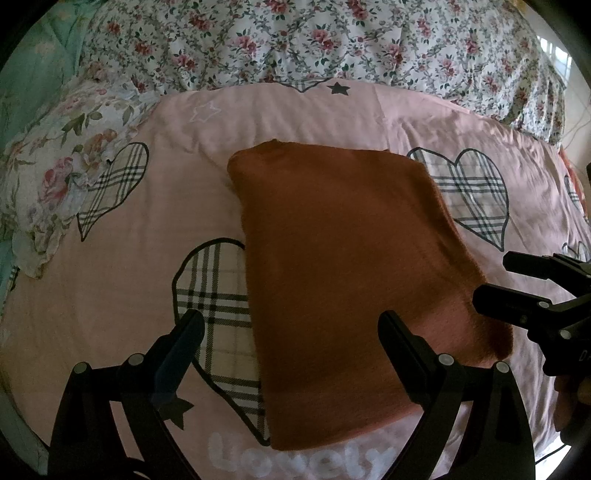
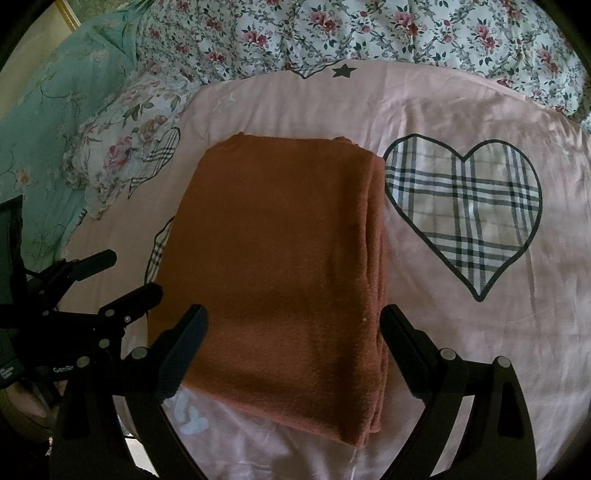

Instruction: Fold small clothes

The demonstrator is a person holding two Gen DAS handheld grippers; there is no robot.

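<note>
Cloth (image 1: pixel 340 266) of rust-brown knit lies already folded into a long rectangle on the middle of the pink bedsheet (image 1: pixel 295 110), its near end close to the bed's front edge. From the left wrist, the left gripper (image 1: pixel 291 325) hangs spread wide with nothing between its fingers, straddling the fold's left side; the right gripper (image 1: pixel 495 280) comes in from the right edge, also parted, beside the cloth's near right corner. Both seem poised to take the near end for another fold.

From the right wrist, the right gripper (image 2: pixel 293 317) gapes empty over the cloth (image 2: pixel 280 273), whose stacked layers show along its right side. The left gripper (image 2: pixel 129 273) sits parted by the left side. A plaid heart (image 2: pixel 465 214) marks the sheet; a floral quilt (image 2: pixel 369 33) crosses the far edge, with a floral pillow (image 2: pixel 122 140) and teal bedding (image 2: pixel 48 122) at the far left corner.
</note>
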